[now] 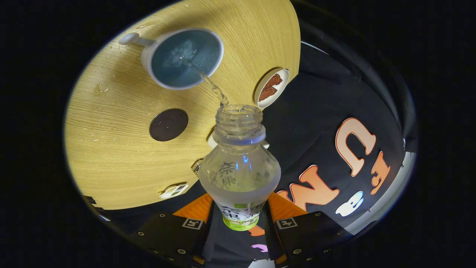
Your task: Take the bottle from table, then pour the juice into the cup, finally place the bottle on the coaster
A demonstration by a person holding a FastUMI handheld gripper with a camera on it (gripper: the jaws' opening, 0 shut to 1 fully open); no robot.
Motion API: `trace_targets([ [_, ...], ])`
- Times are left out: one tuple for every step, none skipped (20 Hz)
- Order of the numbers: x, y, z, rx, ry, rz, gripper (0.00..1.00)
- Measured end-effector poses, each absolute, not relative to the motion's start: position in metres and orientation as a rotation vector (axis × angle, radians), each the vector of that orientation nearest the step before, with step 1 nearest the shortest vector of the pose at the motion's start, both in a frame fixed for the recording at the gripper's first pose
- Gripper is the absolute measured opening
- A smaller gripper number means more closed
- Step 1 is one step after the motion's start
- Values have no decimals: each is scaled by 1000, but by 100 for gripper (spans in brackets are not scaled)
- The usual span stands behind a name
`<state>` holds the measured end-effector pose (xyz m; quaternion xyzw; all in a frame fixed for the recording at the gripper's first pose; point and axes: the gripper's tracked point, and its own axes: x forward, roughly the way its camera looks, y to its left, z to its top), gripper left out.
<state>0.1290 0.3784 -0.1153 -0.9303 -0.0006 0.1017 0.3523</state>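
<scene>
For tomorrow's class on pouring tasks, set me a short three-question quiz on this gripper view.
1. True or false: a stream runs from the clear plastic bottle into the white handled cup.
2. The gripper is: A) open, B) shut on the bottle.
3. What lies on the round wooden table between the cup and the fingers?

Key: 1 true. 2 B. 3 the dark round coaster.

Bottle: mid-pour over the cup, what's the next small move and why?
Probably hold the tilt a little longer. The jaws are shut on the bottle, a thin stream runs from its mouth into the cup, and liquid remains inside. Righting it and moving to the dark coaster comes after.
</scene>
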Motion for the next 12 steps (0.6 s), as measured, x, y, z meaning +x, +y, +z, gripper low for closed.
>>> trace_targets([
  [130, 378, -114, -2414, -3, 262, 56],
  [130, 380, -113, -2428, -12, 258, 56],
  [129, 381, -114, -2438, -13, 259, 56],
  [130, 381, -113, -2443, -16, 259, 56],
  [131, 380, -112, -2446, -15, 261, 56],
  [132, 379, -113, -2445, -7, 263, 56],
  [132, 379, -112, -2447, -4, 261, 56],
  [130, 380, -112, -2456, -5, 258, 56],
  [130, 380, -111, -2469, -7, 258, 56],
  [129, 384, -112, -2479, -16, 264, 56],
  [129, 385, -112, -2483, -22, 271, 56],
  [128, 384, -113, -2482, -18, 277, 56],
])
